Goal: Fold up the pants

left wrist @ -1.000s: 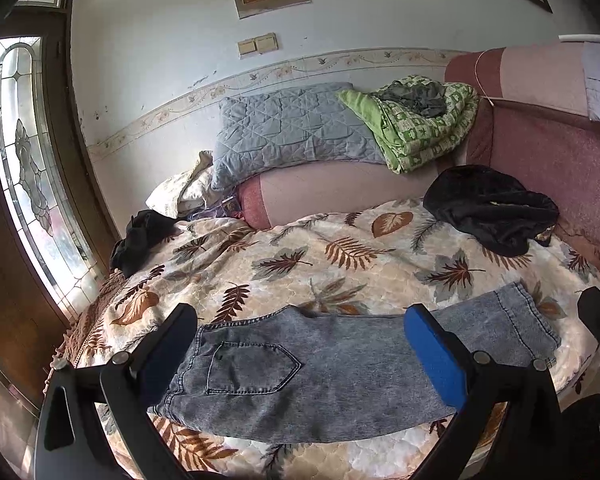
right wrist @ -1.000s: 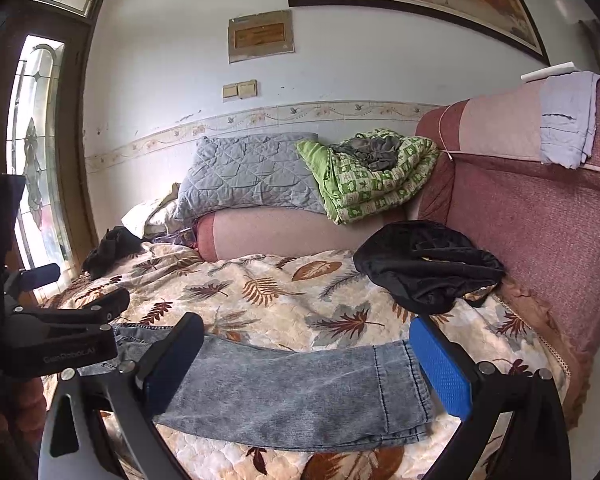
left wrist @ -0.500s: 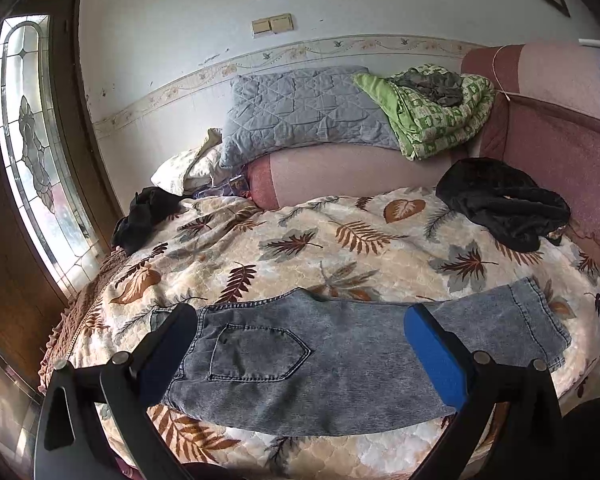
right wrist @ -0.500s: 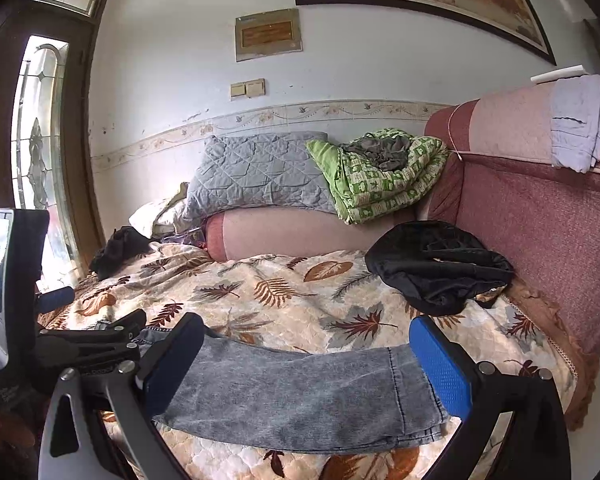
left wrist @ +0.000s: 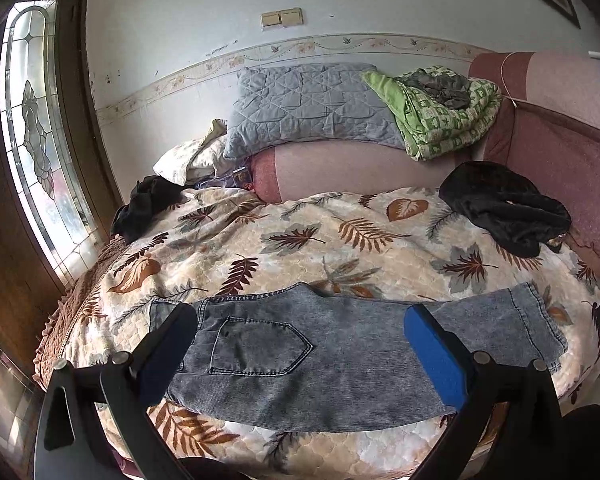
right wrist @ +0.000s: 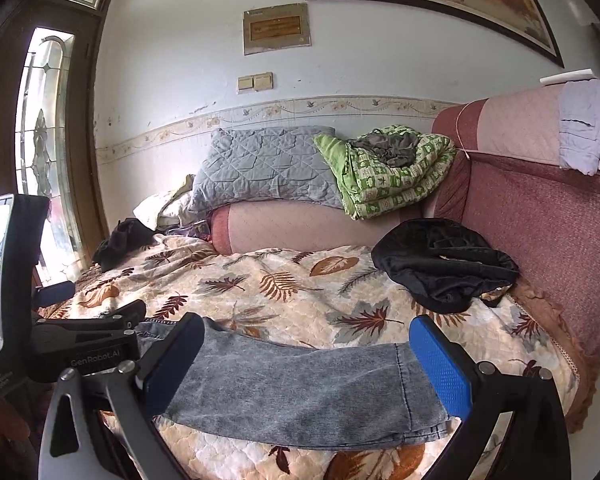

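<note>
Grey washed-denim pants (left wrist: 340,356) lie flat along the near edge of the leaf-print bedspread (left wrist: 300,240), folded lengthwise, back pocket up, waist at the left and hems at the right. My left gripper (left wrist: 300,344) hovers open above the waist and thigh part, touching nothing. In the right wrist view the leg end of the pants (right wrist: 300,392) lies under my open right gripper (right wrist: 304,364), hems near its right finger. The left gripper's body (right wrist: 80,344) shows at the left of that view.
A black garment (left wrist: 504,212) lies at the bed's right near the maroon sofa back (right wrist: 548,224). Another dark garment (left wrist: 144,204) sits at the far left by the window. A grey pillow (left wrist: 312,112) and green blanket (left wrist: 440,116) rest on the bolster behind.
Both grippers have risen and drawn back a little from the pants, so more of the bed shows. The pants have not moved. Both stay open.
</note>
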`<move>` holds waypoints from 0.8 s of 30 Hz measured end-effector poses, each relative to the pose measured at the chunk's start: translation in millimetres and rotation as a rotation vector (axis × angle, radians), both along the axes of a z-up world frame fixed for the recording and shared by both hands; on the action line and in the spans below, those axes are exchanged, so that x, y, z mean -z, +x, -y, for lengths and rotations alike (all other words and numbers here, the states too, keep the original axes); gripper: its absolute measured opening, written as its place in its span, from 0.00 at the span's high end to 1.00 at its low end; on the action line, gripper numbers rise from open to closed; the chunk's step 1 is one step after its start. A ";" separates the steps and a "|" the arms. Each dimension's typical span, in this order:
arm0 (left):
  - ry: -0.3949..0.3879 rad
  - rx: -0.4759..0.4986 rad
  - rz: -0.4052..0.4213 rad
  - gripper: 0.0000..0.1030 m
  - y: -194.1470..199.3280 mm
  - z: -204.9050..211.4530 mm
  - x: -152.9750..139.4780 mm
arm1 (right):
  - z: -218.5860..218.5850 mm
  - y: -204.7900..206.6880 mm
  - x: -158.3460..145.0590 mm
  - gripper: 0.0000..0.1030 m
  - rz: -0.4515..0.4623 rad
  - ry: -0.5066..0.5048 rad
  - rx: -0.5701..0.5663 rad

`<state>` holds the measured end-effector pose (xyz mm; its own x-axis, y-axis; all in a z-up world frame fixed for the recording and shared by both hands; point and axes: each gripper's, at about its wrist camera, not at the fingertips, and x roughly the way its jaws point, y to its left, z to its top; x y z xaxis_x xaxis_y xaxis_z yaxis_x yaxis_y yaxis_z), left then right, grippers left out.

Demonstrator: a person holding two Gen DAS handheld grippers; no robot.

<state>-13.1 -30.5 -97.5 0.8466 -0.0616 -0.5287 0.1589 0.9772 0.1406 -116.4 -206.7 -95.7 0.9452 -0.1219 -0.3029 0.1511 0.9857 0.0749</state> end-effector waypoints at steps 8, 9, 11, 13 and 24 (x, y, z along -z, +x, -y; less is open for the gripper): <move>0.000 0.001 -0.004 0.00 0.5 0.8 0.0 | 2.4 0.8 -0.3 0.00 0.000 0.009 -0.004; -0.002 0.003 -0.004 0.00 0.8 0.9 -0.1 | 2.3 1.4 -0.7 0.00 0.000 0.008 -0.004; -0.002 0.001 -0.001 0.00 0.7 1.3 -0.6 | 1.7 1.5 -0.4 0.00 0.002 0.007 -0.006; -0.004 0.003 0.000 0.00 0.5 0.9 -1.3 | 1.5 1.6 -0.1 0.00 -0.001 0.009 -0.007; -0.002 0.001 -0.006 0.00 1.9 1.3 -2.5 | 0.0 4.3 0.8 0.00 -0.005 0.019 -0.015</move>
<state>-11.1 -31.8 -95.1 0.8435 -0.0638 -0.5333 0.1608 0.9774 0.1374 -112.0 -206.7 -96.5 0.9454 -0.1019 -0.3096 0.1366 0.9863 0.0926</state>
